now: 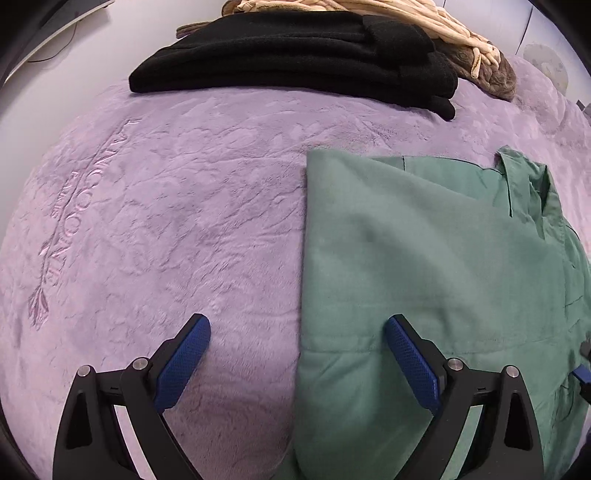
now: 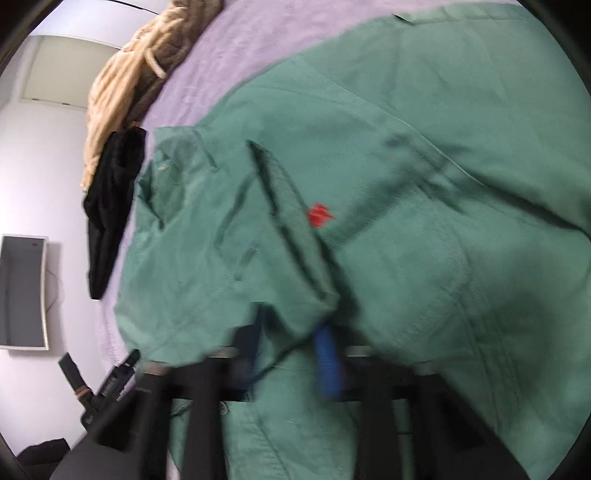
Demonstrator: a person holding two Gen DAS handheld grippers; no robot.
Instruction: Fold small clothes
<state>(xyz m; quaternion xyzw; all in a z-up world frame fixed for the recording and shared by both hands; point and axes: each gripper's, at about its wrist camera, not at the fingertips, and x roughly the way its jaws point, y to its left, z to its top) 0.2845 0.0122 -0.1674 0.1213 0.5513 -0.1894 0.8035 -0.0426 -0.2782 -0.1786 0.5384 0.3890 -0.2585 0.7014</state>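
1. Right now your left gripper point(image 1: 297, 354) hangs with its blue pads spread wide and nothing between them; one pad sits over the purple blanket point(image 1: 155, 206), the other over the green shirt point(image 1: 424, 258).
2. Your green shirt lies flat on the blanket, partly folded, with a straight folded edge running away from you in the left wrist view. Its long axis follows that edge, and the collar end points to the far side, toward the black garment point(image 1: 295, 62).
3. Your right gripper point(image 2: 291, 350) is clamped on a fold of the green shirt; the picture is blurred, but cloth runs between the blue pads.
4. Only the right wrist view shows you the small red emblem point(image 2: 320, 216) on the shirt's chest and the wall screen point(image 2: 24, 291).
5. Only the left wrist view shows you the embossed lettering point(image 1: 70, 206) on the blanket. Both views catch the cream knit point(image 1: 424, 18) behind the black garment.
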